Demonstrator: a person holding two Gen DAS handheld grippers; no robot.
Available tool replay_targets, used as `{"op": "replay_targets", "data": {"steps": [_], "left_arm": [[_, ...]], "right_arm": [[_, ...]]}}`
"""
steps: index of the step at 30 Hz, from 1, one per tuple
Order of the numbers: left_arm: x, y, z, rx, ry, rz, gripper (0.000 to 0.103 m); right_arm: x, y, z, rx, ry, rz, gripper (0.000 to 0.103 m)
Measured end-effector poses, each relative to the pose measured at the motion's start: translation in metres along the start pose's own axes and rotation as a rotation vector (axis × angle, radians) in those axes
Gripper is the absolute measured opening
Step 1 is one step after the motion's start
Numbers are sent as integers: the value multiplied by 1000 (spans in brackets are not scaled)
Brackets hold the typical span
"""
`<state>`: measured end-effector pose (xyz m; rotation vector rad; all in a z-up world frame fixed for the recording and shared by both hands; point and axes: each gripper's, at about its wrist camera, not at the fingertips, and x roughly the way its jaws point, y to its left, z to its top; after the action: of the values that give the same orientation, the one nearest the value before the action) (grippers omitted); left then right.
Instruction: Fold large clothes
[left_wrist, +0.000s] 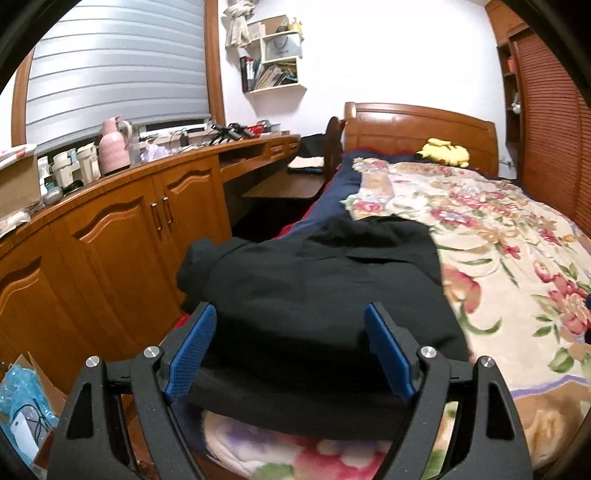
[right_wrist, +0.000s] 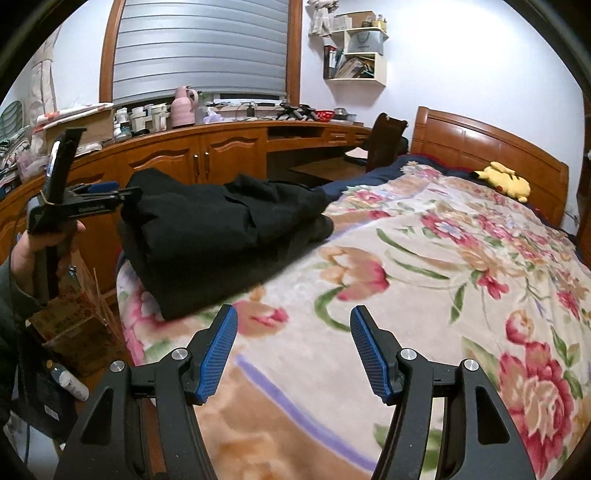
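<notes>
A large black garment (left_wrist: 314, 291) lies folded in a thick bundle on the left near part of the floral bed cover (left_wrist: 498, 236). It also shows in the right wrist view (right_wrist: 221, 229). My left gripper (left_wrist: 291, 325) is open, its blue pads just above the near end of the bundle, holding nothing. In the right wrist view the left gripper (right_wrist: 110, 192) hovers at the bundle's left end. My right gripper (right_wrist: 293, 325) is open and empty over the floral cover (right_wrist: 443, 277), to the right of the bundle's near corner.
A wooden cabinet and desk run (left_wrist: 129, 221) along the bed's left side, with a pink jug (left_wrist: 114, 146) and clutter on top. A chair (right_wrist: 384, 144) stands at the desk. A yellow plush toy (right_wrist: 506, 181) lies by the headboard (left_wrist: 417, 129). Cardboard boxes (right_wrist: 74, 325) sit on the floor.
</notes>
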<state>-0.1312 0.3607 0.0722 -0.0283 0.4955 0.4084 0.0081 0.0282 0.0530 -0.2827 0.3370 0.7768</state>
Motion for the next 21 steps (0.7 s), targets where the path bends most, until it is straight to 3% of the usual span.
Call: {"op": "replay_targets", "data": {"steps": [4,21], "left_arm": [[-13,-20,2,4,-23,-39,103],[-30,-134,2,84,-49,-179,103]], "right_arm": [[-13,-9,-11,23,-9,-14,65],[-53,-53,-49,126,-18,-98,65]]}}
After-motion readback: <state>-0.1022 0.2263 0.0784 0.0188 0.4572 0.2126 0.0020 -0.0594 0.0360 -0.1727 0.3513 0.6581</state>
